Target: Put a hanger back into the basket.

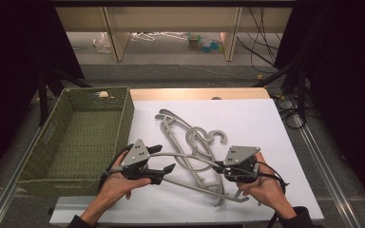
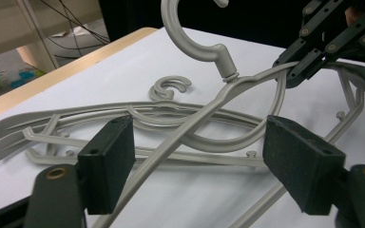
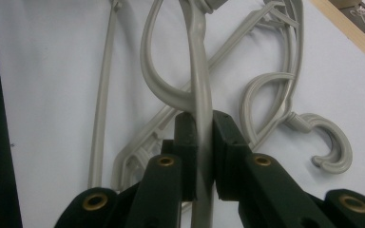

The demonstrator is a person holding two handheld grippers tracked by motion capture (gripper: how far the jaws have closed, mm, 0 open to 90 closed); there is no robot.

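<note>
The right gripper (image 1: 228,172) is clamped on one arm of a grey hanger (image 2: 204,118), its two black pads pressed flat against the thin bar from either side, as the right gripper view (image 3: 200,156) shows closely. That hanger is tilted up off the white table (image 1: 261,123); its hook (image 2: 190,35) curls up and away beyond the left gripper's jaws, and its long arm runs back between them. The left gripper (image 1: 164,168) stands released: in the left gripper view (image 2: 199,164) its pads sit wide apart with the hanger's arm passing through the gap just beside the left-hand pad, though whether the bar brushes that pad is hard to tell from this angle. Ahead of both grippers, lying flat on the table, are more grey hangers (image 1: 180,130) stacked across each other, with the raised hanger crossing over them. To the left of the left gripper, just beside it, sits a green woven basket (image 1: 43,156). The person's hands (image 1: 116,185) wrap the gripper bodies from below, close to the table's near edge.
</note>
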